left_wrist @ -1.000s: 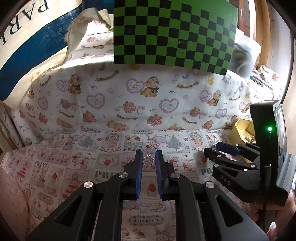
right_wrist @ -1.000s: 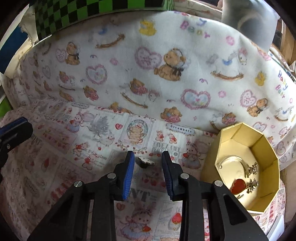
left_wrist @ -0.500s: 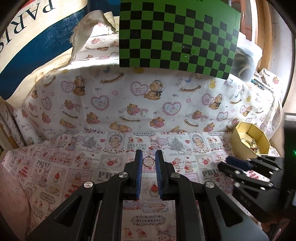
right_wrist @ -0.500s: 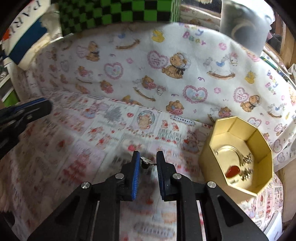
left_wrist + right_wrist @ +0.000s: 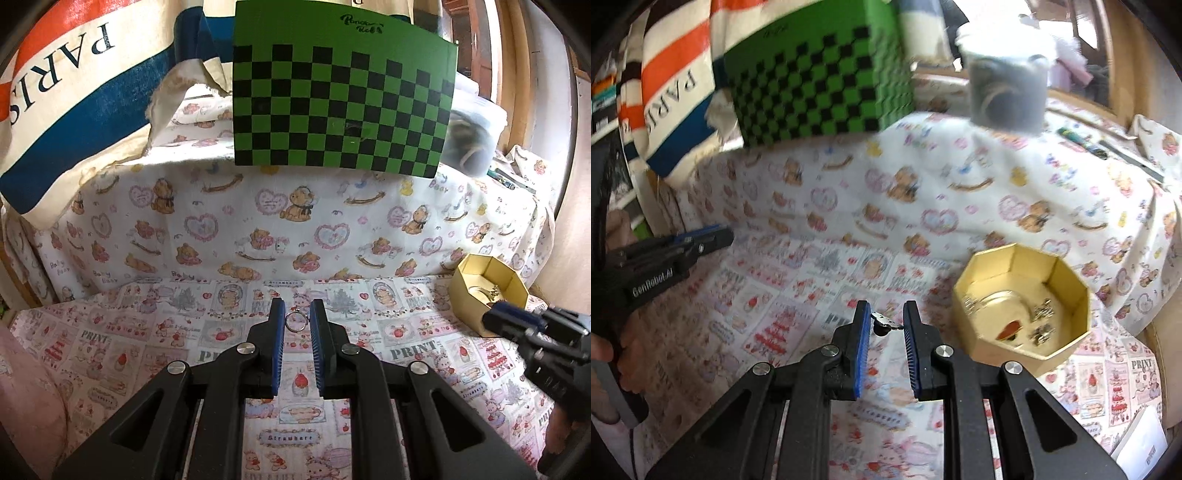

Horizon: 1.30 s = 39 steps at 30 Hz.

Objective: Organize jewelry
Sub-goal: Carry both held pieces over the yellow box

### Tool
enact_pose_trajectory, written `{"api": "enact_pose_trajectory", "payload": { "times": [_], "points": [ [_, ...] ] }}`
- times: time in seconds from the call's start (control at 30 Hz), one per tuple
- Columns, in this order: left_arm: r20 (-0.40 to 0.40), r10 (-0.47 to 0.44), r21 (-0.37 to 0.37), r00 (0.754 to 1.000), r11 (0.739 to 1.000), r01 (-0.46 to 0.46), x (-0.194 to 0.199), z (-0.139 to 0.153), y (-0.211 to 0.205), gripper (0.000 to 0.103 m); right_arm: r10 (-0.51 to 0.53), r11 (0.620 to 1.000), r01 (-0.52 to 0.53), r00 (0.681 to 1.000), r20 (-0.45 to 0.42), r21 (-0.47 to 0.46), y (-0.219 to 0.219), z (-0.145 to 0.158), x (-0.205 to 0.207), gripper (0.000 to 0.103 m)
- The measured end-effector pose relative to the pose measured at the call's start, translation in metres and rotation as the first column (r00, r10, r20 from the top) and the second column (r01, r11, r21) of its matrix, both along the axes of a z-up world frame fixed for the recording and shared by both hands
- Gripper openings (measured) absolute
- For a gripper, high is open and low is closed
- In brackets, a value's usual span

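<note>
Gripping a silver ring (image 5: 296, 322) between its pads, the left hand-held gripper (image 5: 296, 320) hangs above the printed cloth (image 5: 147, 343); the right hand-held gripper (image 5: 885, 324) pinches a small earring (image 5: 884, 325) beside the gold octagonal box (image 5: 1023, 343).

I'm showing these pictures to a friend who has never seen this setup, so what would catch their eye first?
Probably the green and black checkerboard propped at the back above the teddy-bear cloth. Next, the gold octagonal box on the right, open, with a red heart and small trinkets inside. Then the two grippers: the left gripper pinches a small ring, the right gripper a small dark trinket.
</note>
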<state>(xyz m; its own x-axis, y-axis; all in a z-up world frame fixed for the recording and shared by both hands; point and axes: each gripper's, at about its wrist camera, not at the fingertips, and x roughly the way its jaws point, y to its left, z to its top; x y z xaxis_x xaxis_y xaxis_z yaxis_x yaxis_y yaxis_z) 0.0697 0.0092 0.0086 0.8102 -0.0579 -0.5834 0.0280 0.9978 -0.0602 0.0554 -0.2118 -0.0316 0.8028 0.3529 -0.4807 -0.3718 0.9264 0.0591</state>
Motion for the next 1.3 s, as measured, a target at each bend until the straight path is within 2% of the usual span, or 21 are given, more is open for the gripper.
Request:
{"api": "enact_pose_trajectory", "payload": {
  "times": [0.27,0.37,0.5,0.67,0.83,0.93,1.03,1.17,1.3],
  "points": [
    [0.069,-0.038,-0.004,0.997,0.999,0.038,-0.015,0.015,-0.009,0.013,-0.034,0.997,0.031,0.999,0.033,0.077,-0.027,0.010,0.003,0.019],
    [0.109,-0.026,0.049,0.994,0.999,0.021,-0.018,0.018,-0.013,0.013,-0.049,0.994,0.044,0.998,0.047,0.095,-0.040,0.016,0.002,0.019],
    [0.148,-0.037,-0.002,0.988,0.999,0.038,-0.025,0.031,-0.011,0.013,-0.067,0.991,0.057,0.994,0.087,0.118,-0.055,0.026,-0.006,0.019],
    [0.180,-0.085,0.003,0.980,0.996,0.085,-0.025,0.051,-0.036,0.013,-0.093,0.975,0.074,0.992,0.081,0.207,-0.078,0.034,-0.007,0.019],
    [0.144,-0.146,-0.017,0.979,0.989,0.150,-0.010,0.059,-0.068,0.013,-0.139,0.961,0.122,0.989,0.051,0.247,-0.096,0.030,0.001,0.019],
    [0.089,-0.183,-0.059,0.979,0.980,0.189,0.008,0.057,-0.085,0.013,-0.144,0.954,0.134,0.989,0.017,0.270,-0.103,0.024,0.009,0.019],
    [0.032,-0.231,-0.095,0.973,0.968,0.233,0.021,0.053,-0.105,0.013,-0.164,0.954,0.160,0.987,-0.005,0.253,-0.103,0.015,0.017,0.019],
    [-0.027,-0.283,-0.072,0.959,0.957,0.281,0.035,0.042,-0.134,0.013,-0.143,0.947,0.154,0.988,-0.060,0.283,-0.108,0.005,0.028,0.020],
    [-0.064,-0.305,-0.092,0.950,0.950,0.299,0.044,0.034,-0.151,0.013,-0.119,0.932,0.154,0.985,-0.123,0.329,-0.117,-0.004,0.038,0.020]
  ]
}}
